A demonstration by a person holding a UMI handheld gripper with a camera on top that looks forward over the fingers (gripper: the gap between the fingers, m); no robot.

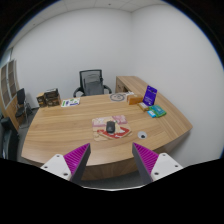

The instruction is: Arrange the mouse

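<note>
A wide wooden bench with a curved front edge is shown from above, filling the middle of the room. A black chair is seen behind it, against the white wall. A purple box is placed upright near the bench's far right end, with a small dark item just before it. The mouse is seen lying on a mat near the bench's centre, well beyond the fingers. The claw is held wide open and empty, its pads apart above the near edge.
</note>
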